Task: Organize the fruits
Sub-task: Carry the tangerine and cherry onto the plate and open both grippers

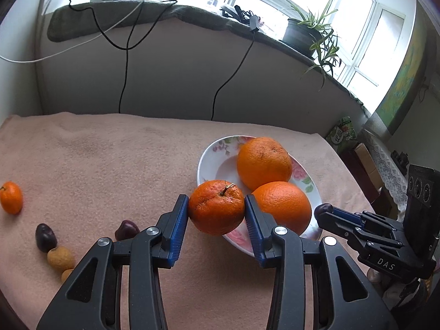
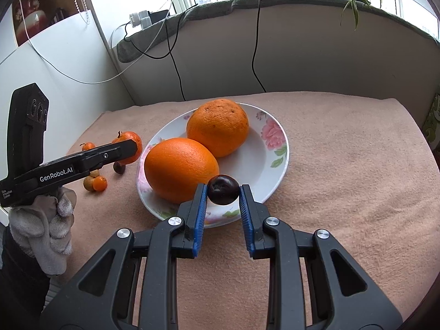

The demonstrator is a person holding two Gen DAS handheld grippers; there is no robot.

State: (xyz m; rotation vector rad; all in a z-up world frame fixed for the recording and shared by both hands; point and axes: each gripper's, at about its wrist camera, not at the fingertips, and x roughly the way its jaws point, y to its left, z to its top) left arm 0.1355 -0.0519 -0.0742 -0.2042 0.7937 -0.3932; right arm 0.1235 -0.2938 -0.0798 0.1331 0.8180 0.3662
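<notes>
My left gripper is shut on a wrinkled tangerine with a stem, held above the near-left rim of the flowered plate. Two large oranges lie in that plate. My right gripper is shut on a dark plum over the plate's near rim, beside the front orange. From the right wrist view the left gripper shows at the left with the tangerine, held by a gloved hand.
On the pink cloth to the left lie a small tangerine, two dark plums and small tan fruits. Cables hang down the wall behind. A potted plant stands on the window ledge.
</notes>
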